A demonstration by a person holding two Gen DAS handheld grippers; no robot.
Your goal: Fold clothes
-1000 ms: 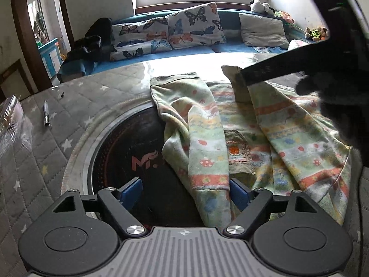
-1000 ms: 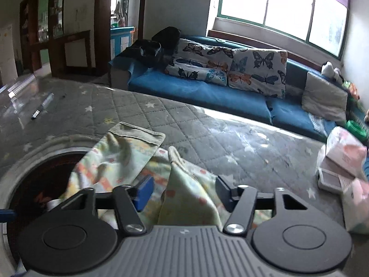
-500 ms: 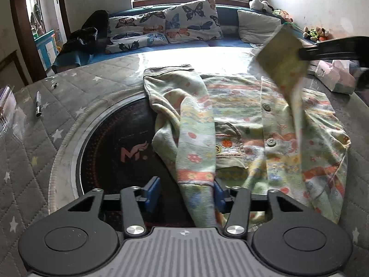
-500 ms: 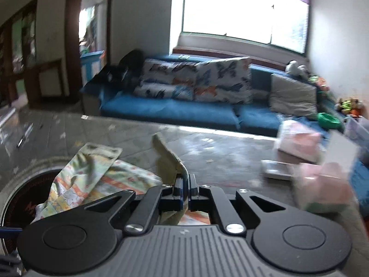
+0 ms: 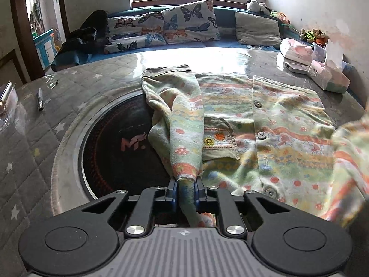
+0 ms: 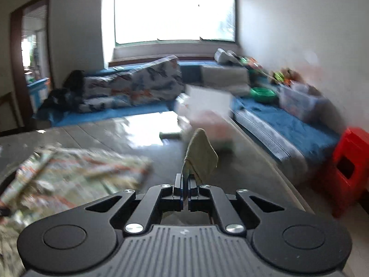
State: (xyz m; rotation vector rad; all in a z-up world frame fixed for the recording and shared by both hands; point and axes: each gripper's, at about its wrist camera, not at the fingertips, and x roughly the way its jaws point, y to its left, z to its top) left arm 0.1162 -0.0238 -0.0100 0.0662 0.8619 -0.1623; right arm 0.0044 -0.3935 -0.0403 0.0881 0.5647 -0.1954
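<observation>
Blue sofa [image 5: 221,43]; bright window [image 6: 175,16]

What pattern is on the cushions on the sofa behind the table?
Butterflies, in dark, orange and blue on white: the butterfly cushions show best in the left wrist view.

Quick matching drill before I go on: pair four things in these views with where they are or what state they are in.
Things:
1. left gripper
2. right gripper
3. pen
4. tissue box

States or places:
A. lying on the quilted cover at the table's left side
B. shut on a cuff lifted off the table
C. standing at the table's far right edge
D. jaws closing, a sleeve between them over the dark round plate

Pairs: 1-D, 2-B, 3-A, 4-C
</observation>
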